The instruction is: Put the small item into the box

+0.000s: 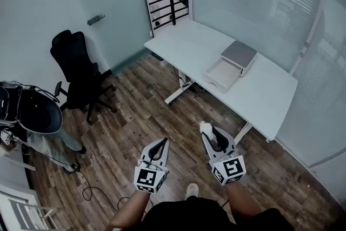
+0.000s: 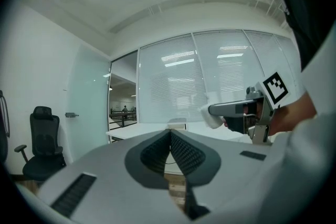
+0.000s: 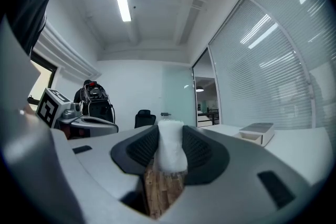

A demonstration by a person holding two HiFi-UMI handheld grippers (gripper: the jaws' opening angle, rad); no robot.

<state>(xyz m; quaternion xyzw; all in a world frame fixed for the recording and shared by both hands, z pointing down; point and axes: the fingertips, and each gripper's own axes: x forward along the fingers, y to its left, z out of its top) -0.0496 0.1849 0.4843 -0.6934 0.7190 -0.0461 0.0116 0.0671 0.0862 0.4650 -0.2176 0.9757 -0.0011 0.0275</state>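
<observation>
Plainly the right gripper (image 1: 208,131) had the item (image 3: 170,150): its jaws stood partly apart with the ribbed pads pressed on either side of that white, soft-looking lump, right at their tips. The left gripper (image 2: 170,136) was held level beside it, jaws closed together on nothing, and looked to have no part in the job just then.

As for how the item lay, its long axis seemed to run up and down across the jaws rather than along them. Its top sat about flush with the upper edge of the pads and its lower end hung a little below them. From the side it showed as a blob poking out under the jaw tip. I couldn't tell one end from the other.

The person stood out on the wooden floor (image 1: 140,116), both grippers pointing toward the white desk (image 1: 270,97). The box (image 1: 231,65) sat on that desk, well apart from the grippers, with its shallow tray open on the near side and a grey block behind it.

So I'd judge this the carrying step: pickup done, drop not yet begun. The next move called for bringing the right gripper over the open tray, lowering it, then spreading the jaws so the item fell inside and not onto the desk.
</observation>
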